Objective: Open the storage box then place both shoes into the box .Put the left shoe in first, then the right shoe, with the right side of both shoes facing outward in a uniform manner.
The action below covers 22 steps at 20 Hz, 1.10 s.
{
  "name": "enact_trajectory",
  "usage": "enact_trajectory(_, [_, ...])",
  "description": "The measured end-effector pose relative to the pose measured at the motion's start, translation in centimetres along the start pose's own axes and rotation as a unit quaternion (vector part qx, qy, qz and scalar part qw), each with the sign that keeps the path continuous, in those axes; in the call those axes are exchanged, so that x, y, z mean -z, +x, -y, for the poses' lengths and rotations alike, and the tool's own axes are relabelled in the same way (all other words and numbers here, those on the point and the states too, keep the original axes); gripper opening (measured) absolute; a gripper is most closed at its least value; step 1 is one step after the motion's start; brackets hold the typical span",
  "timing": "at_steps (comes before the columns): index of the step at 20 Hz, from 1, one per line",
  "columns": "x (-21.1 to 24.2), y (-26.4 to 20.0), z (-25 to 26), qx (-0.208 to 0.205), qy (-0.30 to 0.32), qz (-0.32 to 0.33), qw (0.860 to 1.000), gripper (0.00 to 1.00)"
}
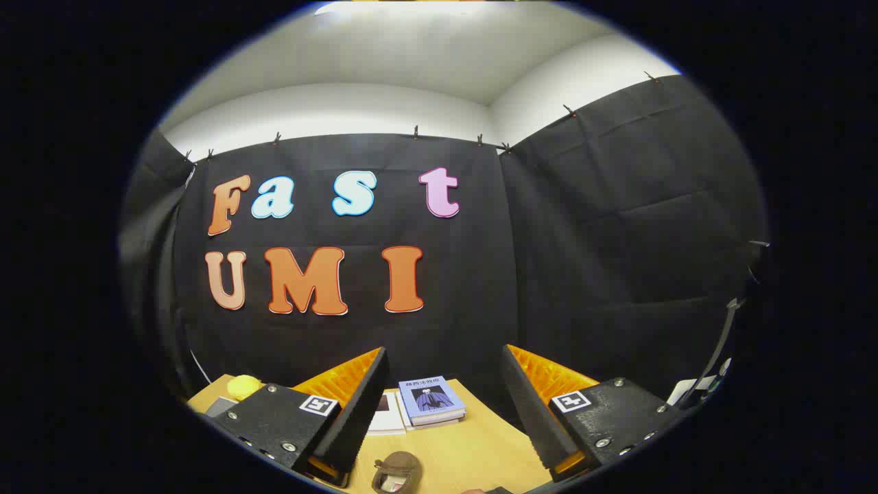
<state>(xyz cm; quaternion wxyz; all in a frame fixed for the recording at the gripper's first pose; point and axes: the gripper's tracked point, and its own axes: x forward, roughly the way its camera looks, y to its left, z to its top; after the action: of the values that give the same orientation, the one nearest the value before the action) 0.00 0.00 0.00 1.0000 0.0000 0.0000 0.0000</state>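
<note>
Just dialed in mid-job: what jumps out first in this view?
The hand-held gripper is open, its fingers spread wide above the wooden table with nothing between them. Beyond the gap, near the black cloth wall, a stack of books lies flat. Nearer, between the fingers' bases, sits a brown shoe, and a yellow object rests beyond the left finger.

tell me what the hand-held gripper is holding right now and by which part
Nothing. The hand-held gripper is open, its fingers spread wide with only the wooden table and a stack of books showing beyond the gap between them.
</note>
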Motion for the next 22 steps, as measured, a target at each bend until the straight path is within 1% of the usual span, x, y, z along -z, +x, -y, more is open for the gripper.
enact_trajectory(6, [1.1,0.8,-2.2,-0.022,-0.005,-0.013,1.0,0.97])
enact_trajectory(16, [1.3,1.4,-1.6,-0.01,-0.011,-0.017,1.0,0.98])
enact_trajectory(18, [1.6,1.4,-1.5,-0.011,-0.006,-0.021,1.0,0.98])
enact_trajectory(22, [3.0,1.7,-2.4,-0.031,0.015,-0.038,0.999,0.98])
